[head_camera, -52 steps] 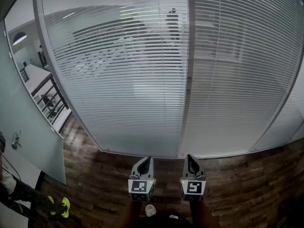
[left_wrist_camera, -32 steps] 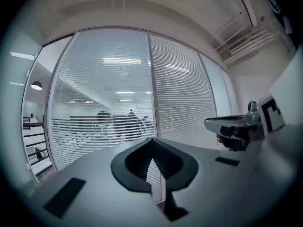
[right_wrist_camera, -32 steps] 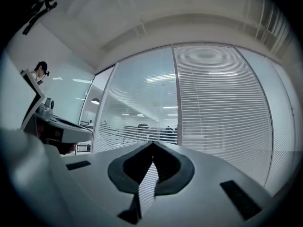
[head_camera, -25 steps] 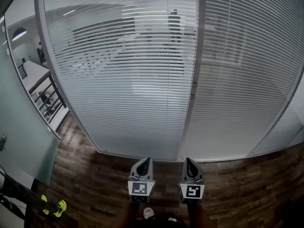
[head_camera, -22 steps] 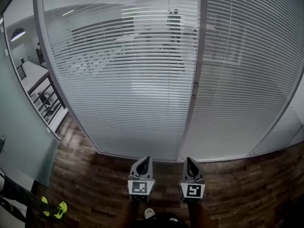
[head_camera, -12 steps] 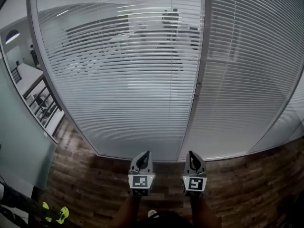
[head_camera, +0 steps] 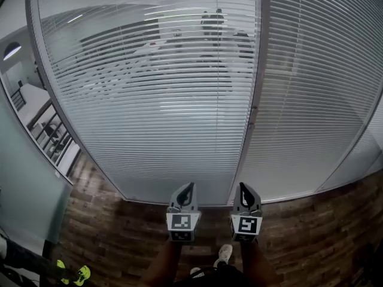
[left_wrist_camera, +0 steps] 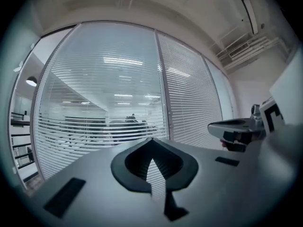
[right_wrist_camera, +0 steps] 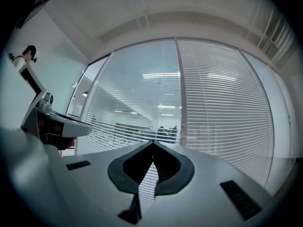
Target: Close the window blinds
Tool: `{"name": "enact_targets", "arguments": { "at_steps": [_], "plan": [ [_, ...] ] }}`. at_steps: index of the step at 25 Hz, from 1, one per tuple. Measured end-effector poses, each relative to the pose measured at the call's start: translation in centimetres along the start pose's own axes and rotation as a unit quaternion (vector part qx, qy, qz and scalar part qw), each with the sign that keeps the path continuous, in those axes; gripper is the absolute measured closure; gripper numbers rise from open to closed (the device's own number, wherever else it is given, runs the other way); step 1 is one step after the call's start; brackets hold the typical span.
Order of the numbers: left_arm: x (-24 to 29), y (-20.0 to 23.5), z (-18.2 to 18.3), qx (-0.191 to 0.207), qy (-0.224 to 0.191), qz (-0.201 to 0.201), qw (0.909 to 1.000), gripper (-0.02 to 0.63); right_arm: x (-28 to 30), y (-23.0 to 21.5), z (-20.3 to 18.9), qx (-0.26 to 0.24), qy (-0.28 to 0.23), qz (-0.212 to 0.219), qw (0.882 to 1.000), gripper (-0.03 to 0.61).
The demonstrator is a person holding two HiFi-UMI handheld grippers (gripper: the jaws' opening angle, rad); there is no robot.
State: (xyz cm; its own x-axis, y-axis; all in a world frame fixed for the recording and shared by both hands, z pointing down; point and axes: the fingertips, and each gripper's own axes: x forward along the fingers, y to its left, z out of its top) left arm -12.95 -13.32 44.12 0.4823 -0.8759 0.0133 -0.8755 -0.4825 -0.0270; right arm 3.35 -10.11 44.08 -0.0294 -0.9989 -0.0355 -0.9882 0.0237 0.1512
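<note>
**A:** Status on the blinds?

**B:** I'd call it the approach step. Left tool (head_camera: 187,188) and right tool (head_camera: 244,189) are both closed with nothing between the jaws. They're held level, side by side, pointing at the glass, and neither touches anything.

**A:** Where's the target?

**B:** The left blinds (head_camera: 149,100) are ahead of the left tool and out to its left, well apart. Their slats are tilted open, and I can see through to a room behind. The right blinds (head_camera: 323,88), ahead and right of the right tool, look shut already. The post (head_camera: 256,70) between the two panels stands ahead of the right tool.

**A:** Next move?

**B:** Find the tilt control. I can't see a wand or cord in any view. There's a small nub (head_camera: 254,109) on the post, too small to tell what it is. If that's the control, I'd close the gap, open the right tool and grip it square. It's small, so alignment matters.
</note>
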Motion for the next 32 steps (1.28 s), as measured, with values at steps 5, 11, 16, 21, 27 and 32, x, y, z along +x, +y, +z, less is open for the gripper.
{"name": "enact_targets", "arguments": {
  "at_steps": [5,11,16,21,27,32],
  "plan": [
    [3.0,0.4,0.2,-0.005,-0.002,0.011,0.9999,0.62,2.9,-0.3,0.3,0.004,-0.005,0.014,1.0,0.575],
    [4.5,0.6,-0.2,0.001,-0.007,0.012,0.9999,0.62,4.2,0.0,-0.5,0.012,0.003,0.016,1.0,0.575],
    [8.9,0.8,1.0,-0.005,-0.014,0.029,0.9995,0.62,8.3,-2.6,-0.7,0.011,0.003,0.031,0.999,0.575],
    [10.8,1.0,0.1,-0.016,-0.006,0.035,0.9992,0.62,10.6,-3.4,-1.7,0.018,-0.005,0.033,0.999,0.575],
    [15.1,0.6,-0.1,-0.005,0.009,0.037,0.9993,0.62,14.4,-5.3,-1.8,0.016,-0.009,0.046,0.999,0.575],
    [17.8,-0.5,1.0,-0.006,0.021,0.03,0.9993,0.62,16.6,-8.0,-1.1,0.057,-0.015,0.049,0.997,0.575]
  ]
}}
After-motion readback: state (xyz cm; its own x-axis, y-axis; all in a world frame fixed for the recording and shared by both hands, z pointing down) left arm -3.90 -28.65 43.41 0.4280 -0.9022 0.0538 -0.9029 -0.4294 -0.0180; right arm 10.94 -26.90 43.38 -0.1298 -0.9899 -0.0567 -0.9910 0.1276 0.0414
